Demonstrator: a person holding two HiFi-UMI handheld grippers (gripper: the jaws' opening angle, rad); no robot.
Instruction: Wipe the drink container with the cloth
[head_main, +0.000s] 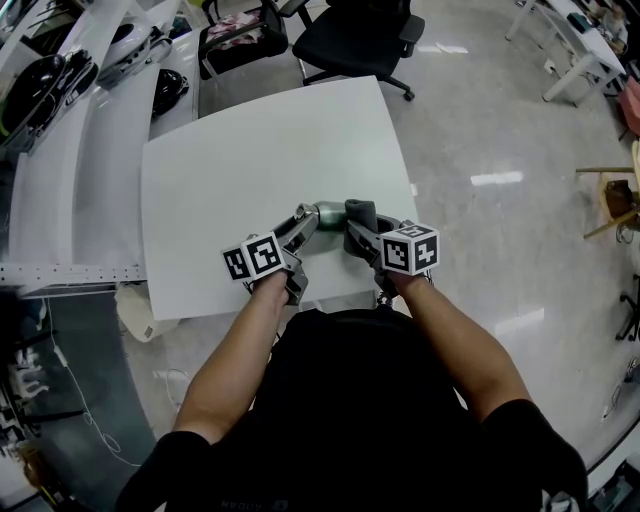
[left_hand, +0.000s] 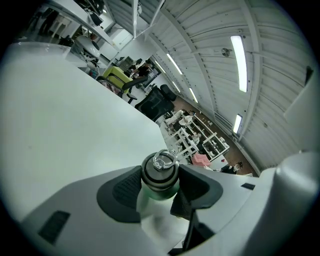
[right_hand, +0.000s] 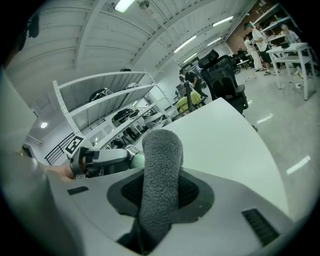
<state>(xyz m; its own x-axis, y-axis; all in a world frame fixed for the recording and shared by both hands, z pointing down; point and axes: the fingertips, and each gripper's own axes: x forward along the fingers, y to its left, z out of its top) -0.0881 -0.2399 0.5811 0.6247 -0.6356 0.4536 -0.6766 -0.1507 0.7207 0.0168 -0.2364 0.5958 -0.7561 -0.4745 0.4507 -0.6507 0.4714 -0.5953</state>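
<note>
While both tools hang over the near edge of the white table (head_main: 250, 150), the left hand-held gripper (left_hand: 160, 184) has its jaws closed on a bottle (left_hand: 156, 191), with the dark pads pressing either side just below the cap (left_hand: 159, 174). The bottle has a pale green body, and its dark cap carries a small metal ring (left_hand: 164, 161) on top. The right hand-held gripper (right_hand: 161, 196) is clamped on a grey fuzzy cloth (right_hand: 161, 160), which stands out past the jaws in a thick fold. In the head view the cloth sits just beside the bottle, between the two hand-held grippers; whether they touch cannot be told.
</note>
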